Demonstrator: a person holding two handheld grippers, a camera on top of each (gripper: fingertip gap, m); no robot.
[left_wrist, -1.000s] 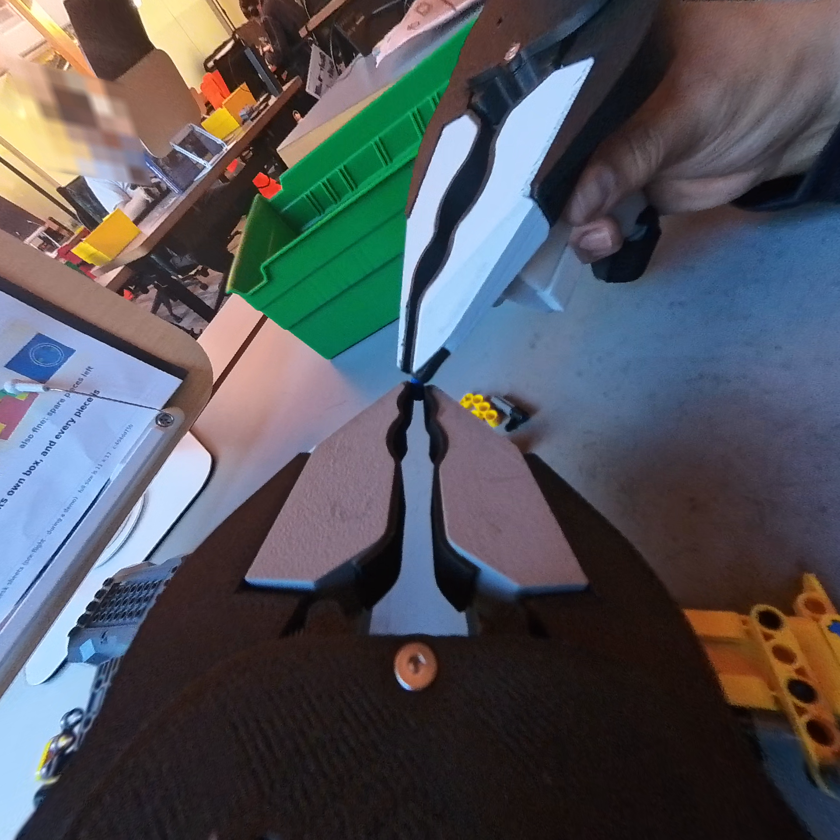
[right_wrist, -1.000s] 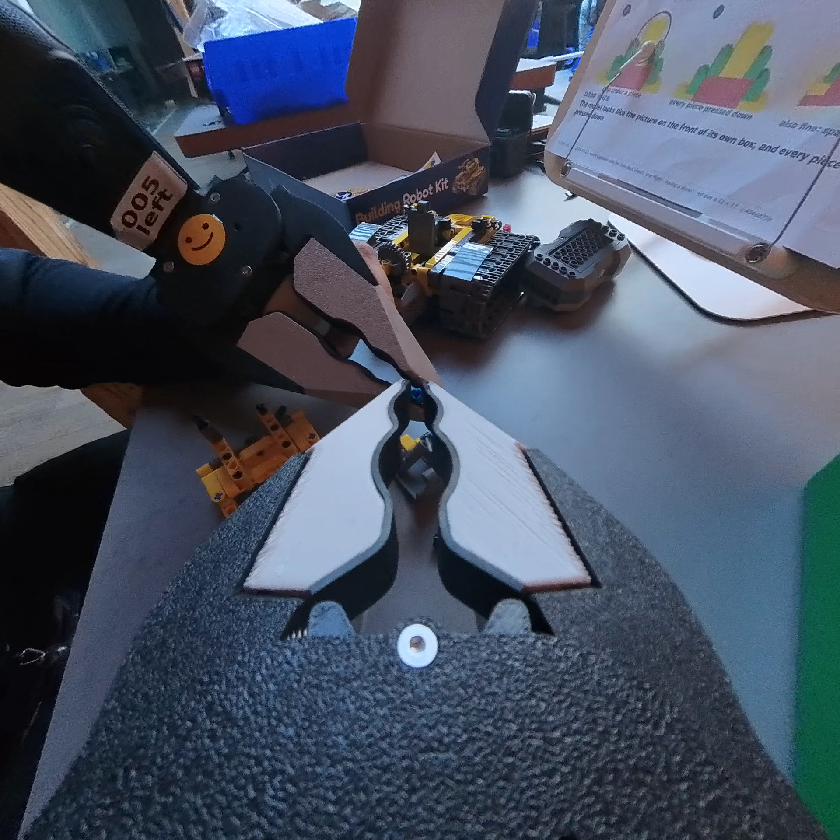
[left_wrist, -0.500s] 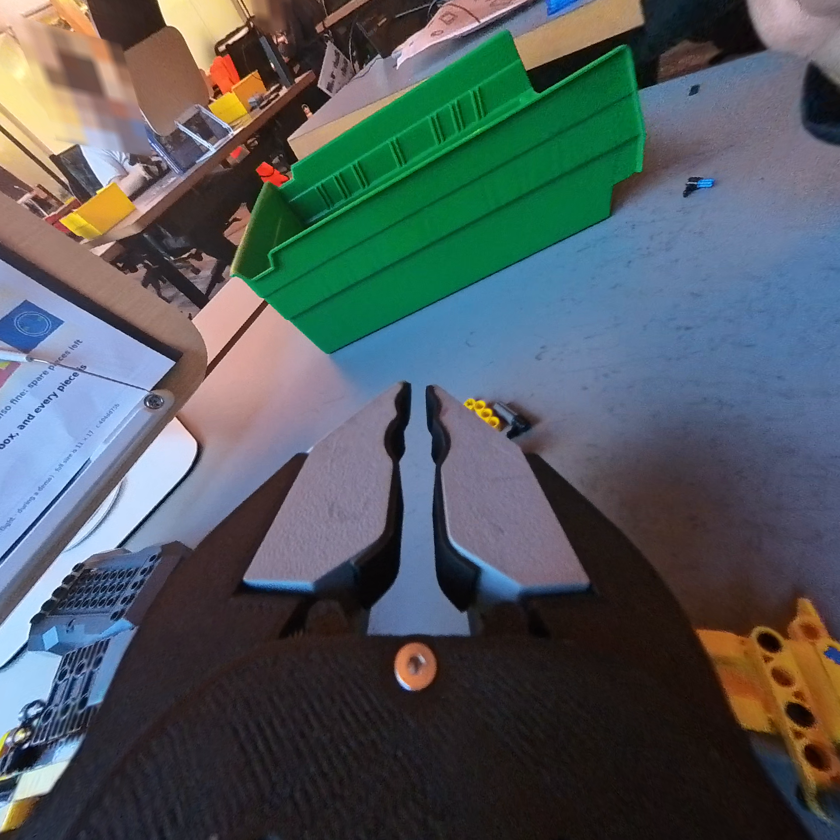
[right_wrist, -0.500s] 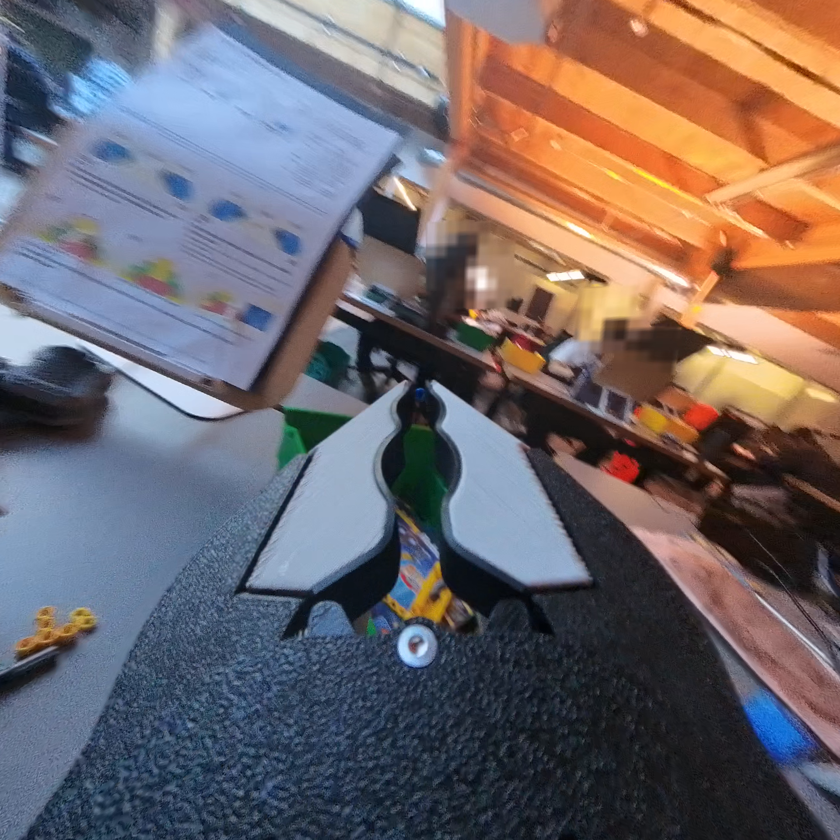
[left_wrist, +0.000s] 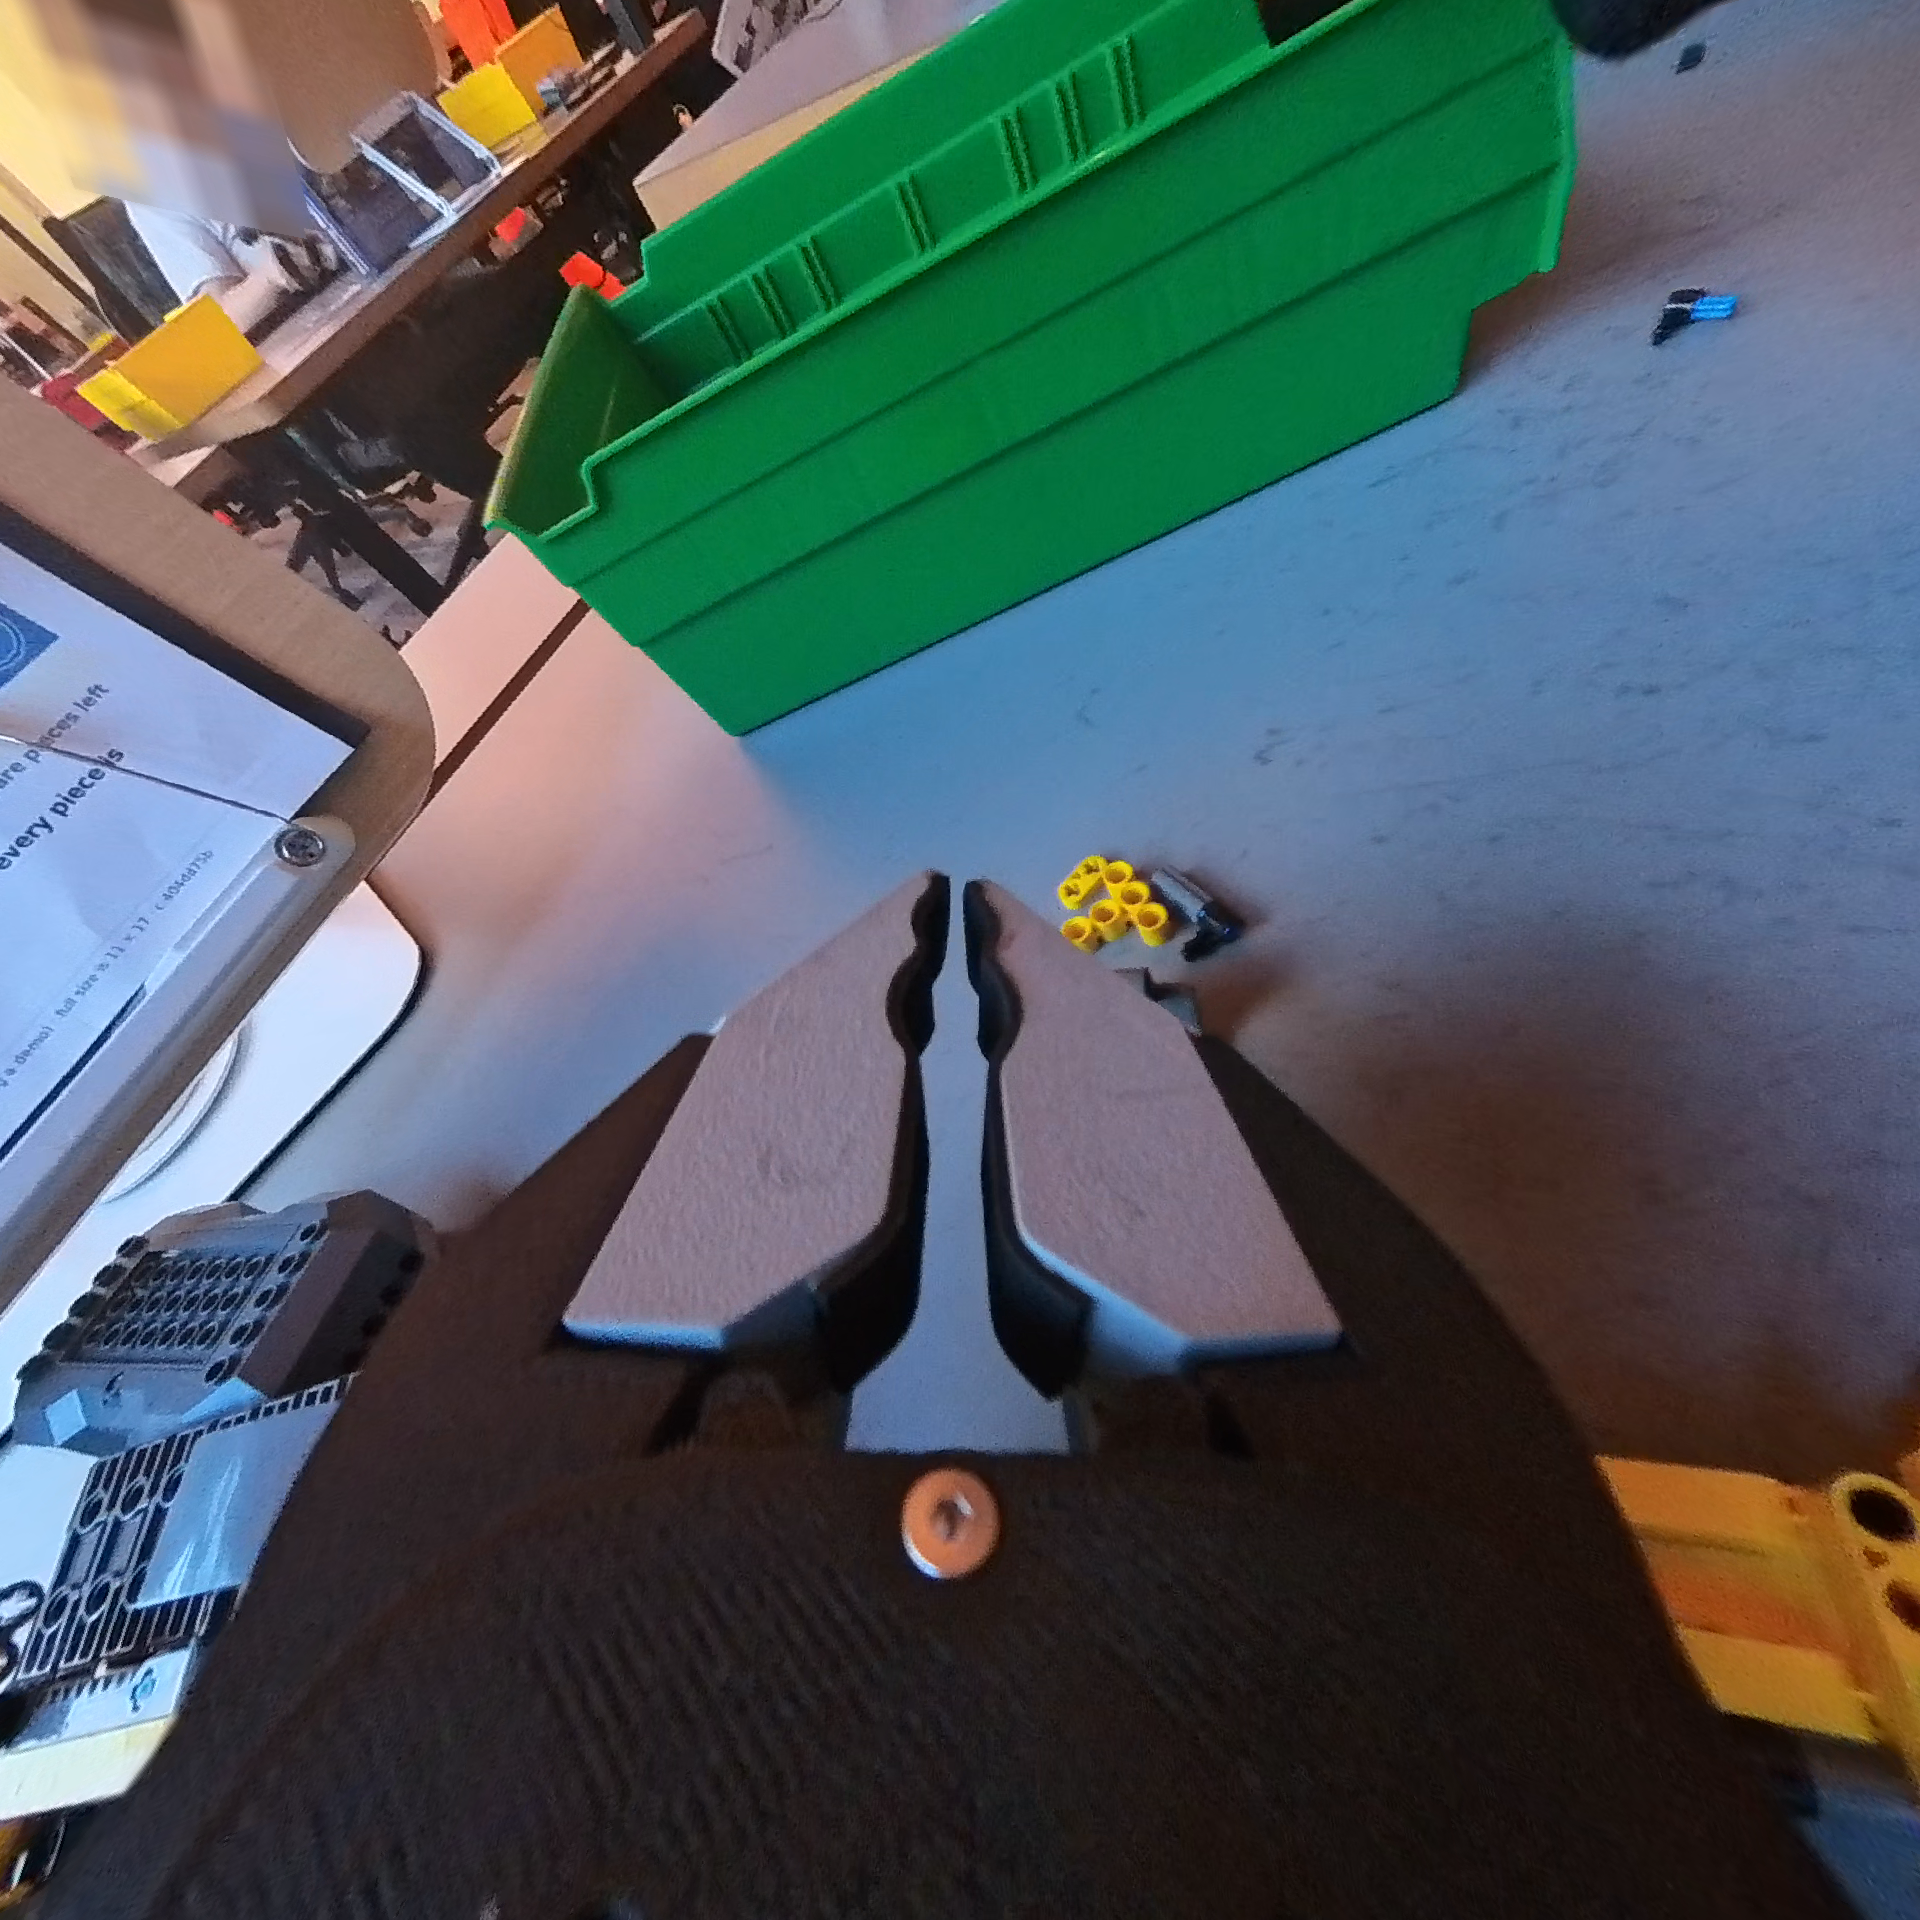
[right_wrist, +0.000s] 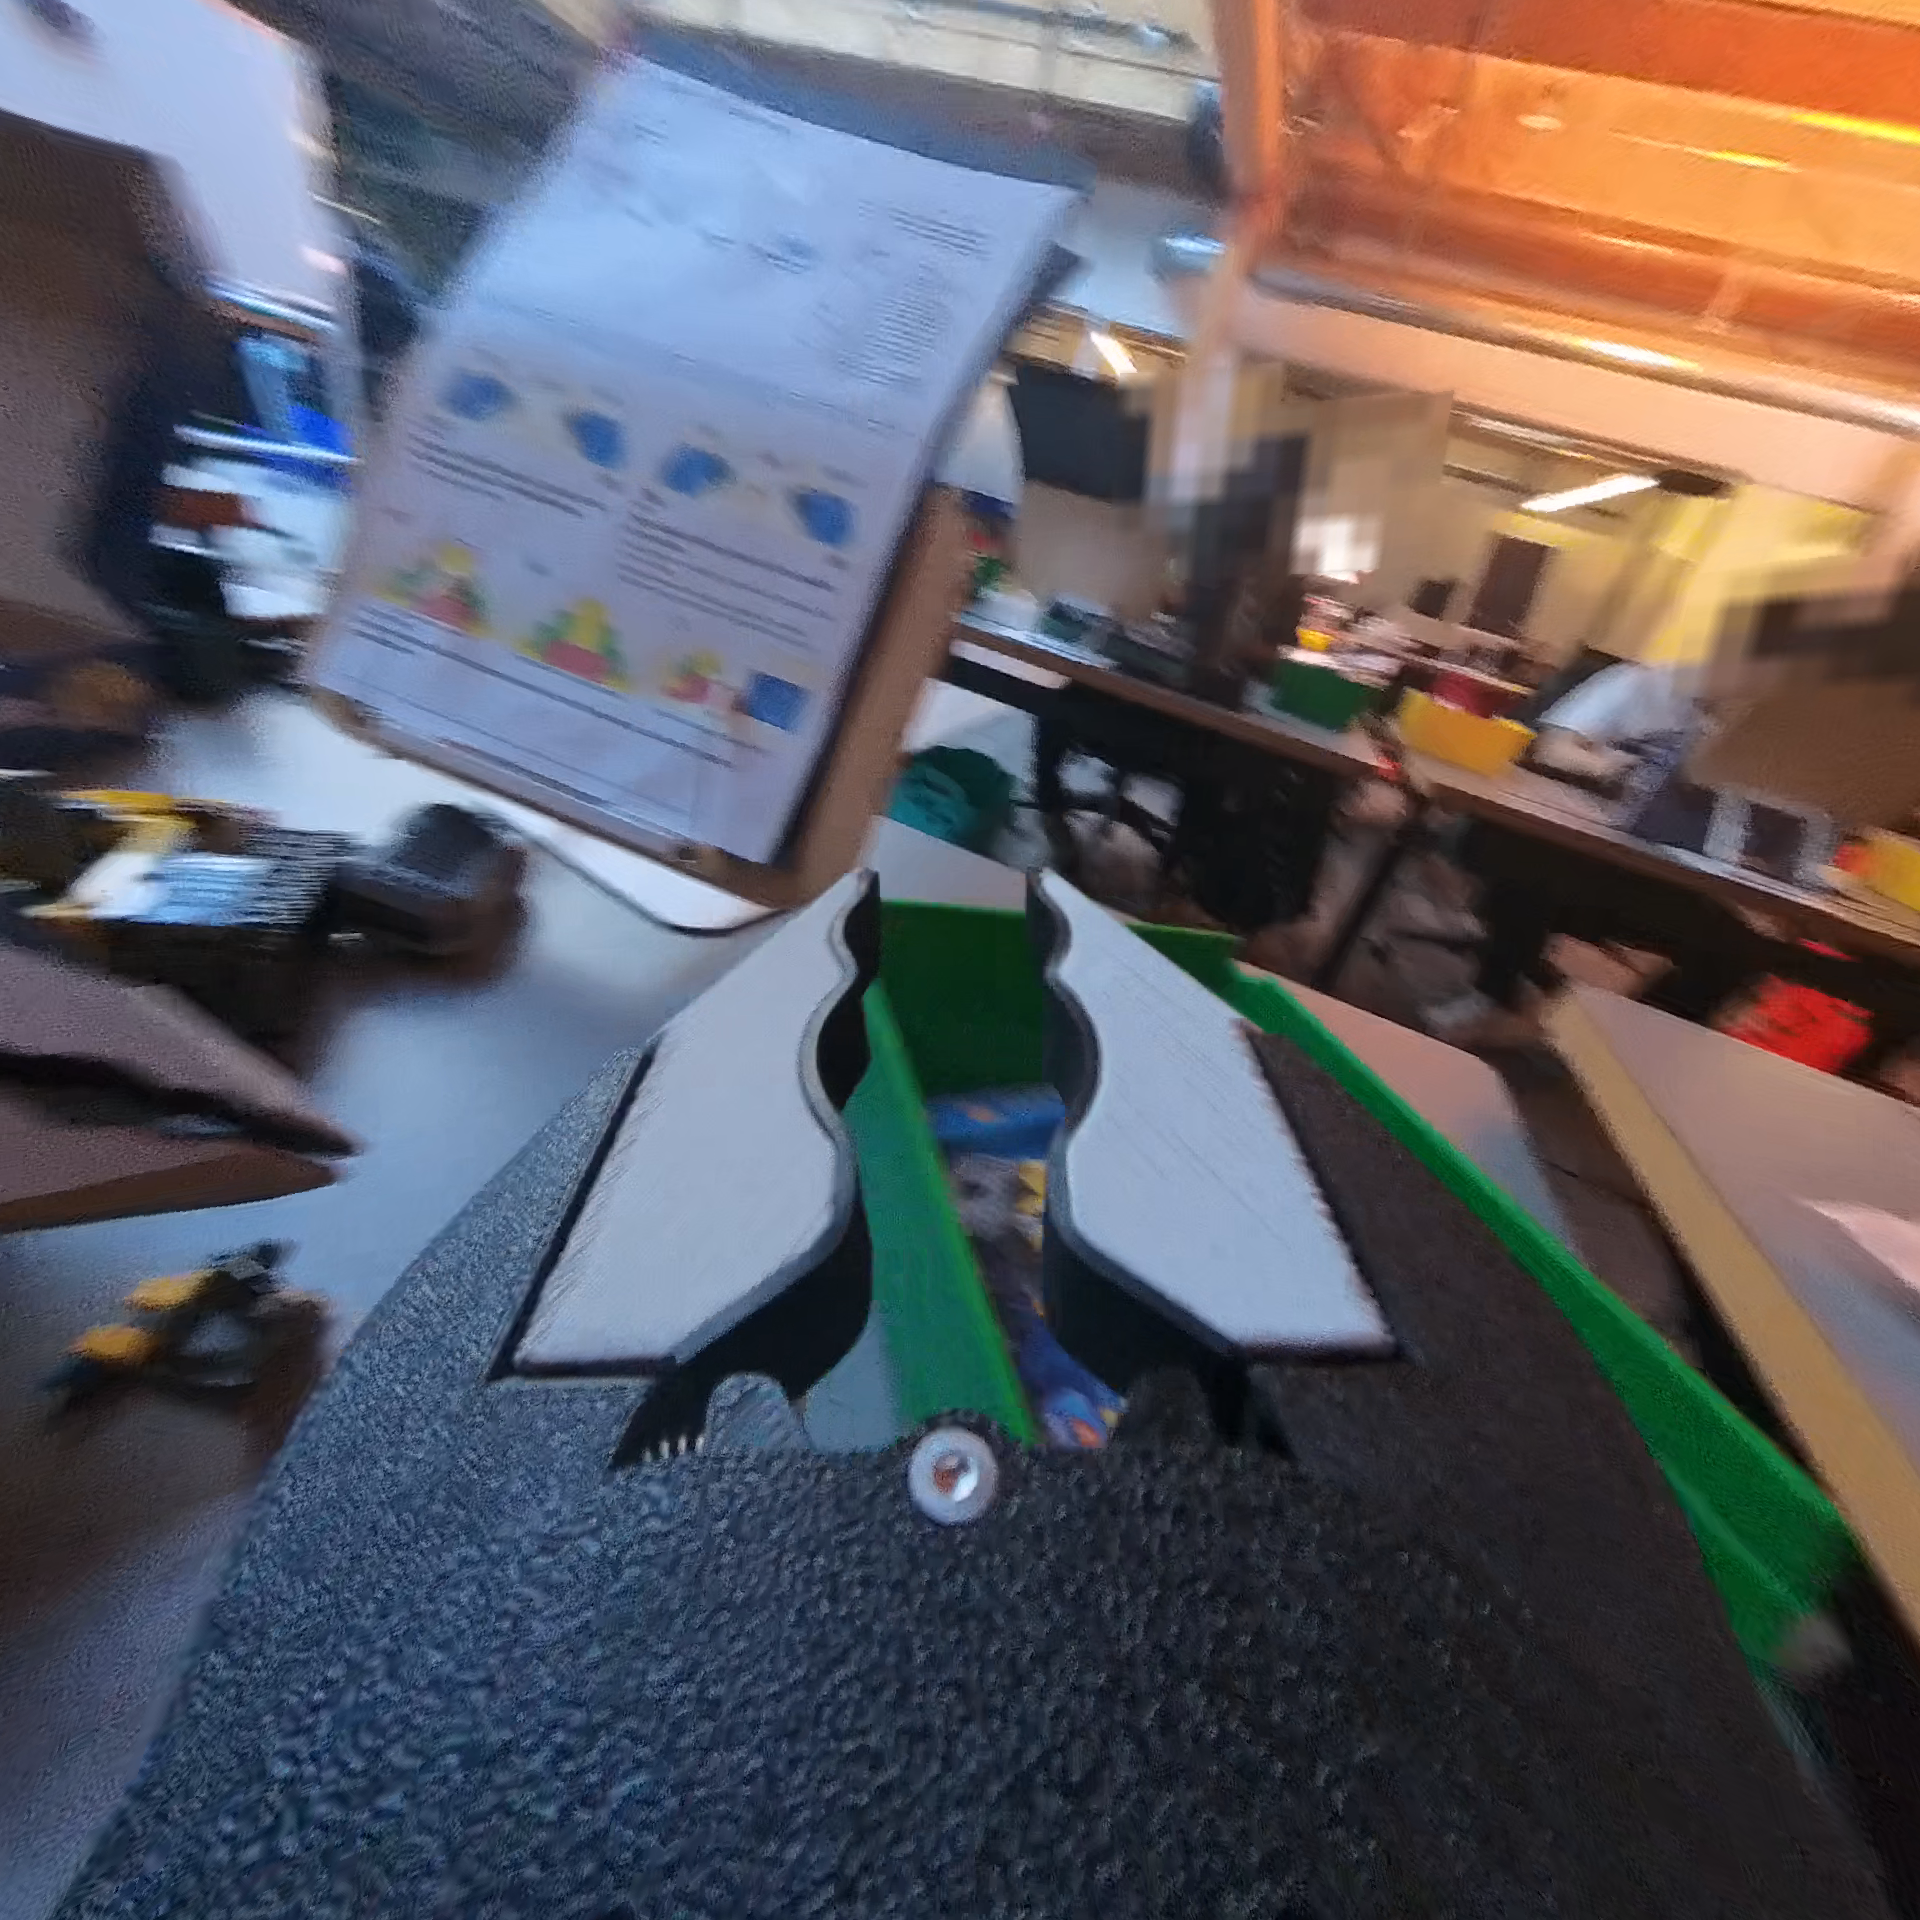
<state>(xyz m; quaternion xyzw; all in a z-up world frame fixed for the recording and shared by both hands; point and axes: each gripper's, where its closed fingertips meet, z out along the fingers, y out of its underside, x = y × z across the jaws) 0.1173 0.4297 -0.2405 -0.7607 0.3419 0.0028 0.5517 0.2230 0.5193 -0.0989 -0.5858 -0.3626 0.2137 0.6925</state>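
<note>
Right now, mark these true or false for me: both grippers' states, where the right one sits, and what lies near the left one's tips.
1. The left gripper grips a yellow piece. False: its jaws are nearly shut on nothing.
2. The right gripper is open. True.
3. The right gripper hangs above the green bin. True.
4. The small yellow pieces lie inside the green bin. False: they lie on the table, just right of the left gripper's tips.
5. A clipboard with a printed sheet stands left of the left gripper. True.
</note>
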